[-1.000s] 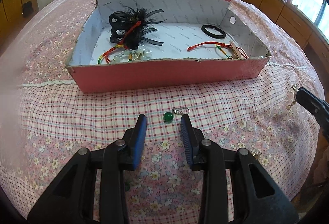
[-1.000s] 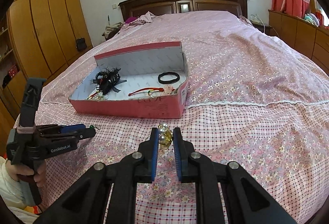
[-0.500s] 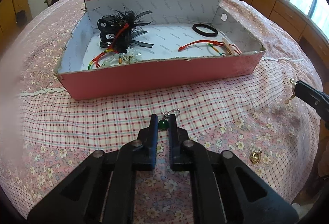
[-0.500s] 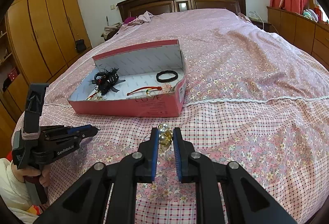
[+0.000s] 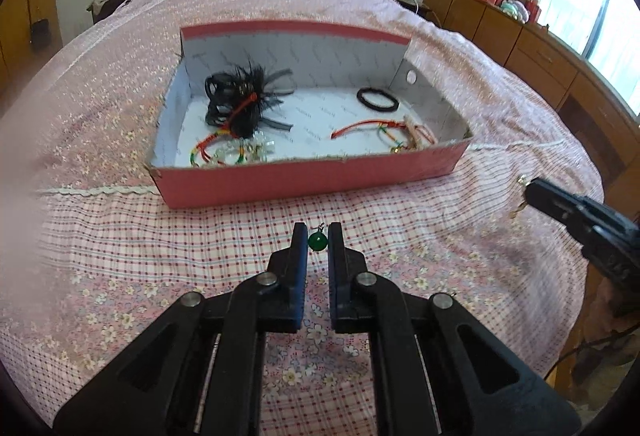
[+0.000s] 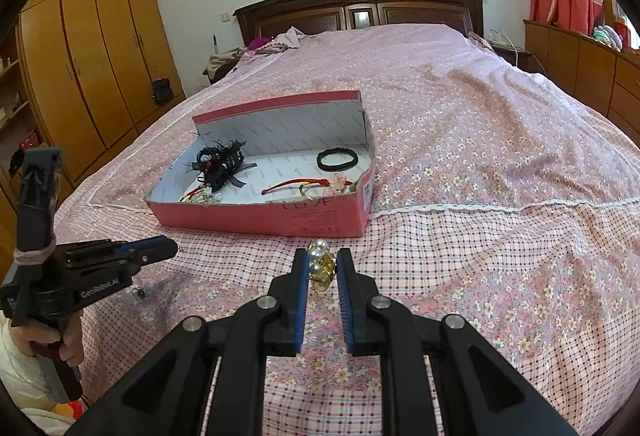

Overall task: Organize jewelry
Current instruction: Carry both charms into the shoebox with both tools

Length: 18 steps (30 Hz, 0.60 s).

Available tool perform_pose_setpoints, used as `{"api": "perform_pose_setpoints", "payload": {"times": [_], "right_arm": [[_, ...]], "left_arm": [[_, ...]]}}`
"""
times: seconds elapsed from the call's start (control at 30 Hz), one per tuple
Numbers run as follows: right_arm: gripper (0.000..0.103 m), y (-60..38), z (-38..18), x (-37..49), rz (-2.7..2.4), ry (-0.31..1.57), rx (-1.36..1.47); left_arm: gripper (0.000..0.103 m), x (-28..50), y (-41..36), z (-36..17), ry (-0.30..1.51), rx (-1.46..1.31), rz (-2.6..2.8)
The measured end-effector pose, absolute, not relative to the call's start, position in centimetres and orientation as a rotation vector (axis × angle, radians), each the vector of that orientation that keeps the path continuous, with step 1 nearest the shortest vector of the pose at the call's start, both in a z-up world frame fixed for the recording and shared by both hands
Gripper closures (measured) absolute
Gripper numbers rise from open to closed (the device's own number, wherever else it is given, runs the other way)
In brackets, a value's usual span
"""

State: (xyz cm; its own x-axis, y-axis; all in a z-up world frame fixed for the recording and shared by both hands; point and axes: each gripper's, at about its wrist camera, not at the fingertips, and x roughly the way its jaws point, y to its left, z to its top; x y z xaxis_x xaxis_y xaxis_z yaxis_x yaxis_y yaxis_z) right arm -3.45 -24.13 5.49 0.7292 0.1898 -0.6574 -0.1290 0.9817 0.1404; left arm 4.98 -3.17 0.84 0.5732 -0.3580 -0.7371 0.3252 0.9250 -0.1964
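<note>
My left gripper is shut on a green bead earring and holds it above the bedspread, in front of the pink box. My right gripper is shut on a pearl and gold earring, near the box's front wall. The box holds a black feather hairpiece, a black hair tie, red cord bracelets and a beaded bracelet. The left gripper also shows in the right wrist view, and the right one in the left wrist view.
The box lies on a pink flowered and checked bedspread. A small dark item lies on the bedspread under the left gripper. Wooden wardrobes stand at the left, a low cabinet at the right, the headboard behind.
My left gripper closed on the green bead earring and lifted it off the bedspread, drawing back from the box. My right gripper kept hold of the pearl earring and barely moved.
</note>
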Motion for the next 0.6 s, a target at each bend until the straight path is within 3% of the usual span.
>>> {"api": "perform_pose_setpoints", "payload": {"times": [0.6], "right_arm": [[0.087, -22.3, 7.5, -2.4, 0.225, 0.715, 0.071]], "left_arm": [[0.102, 7.0, -0.4, 4.7, 0.773, -0.071, -0.34]]}}
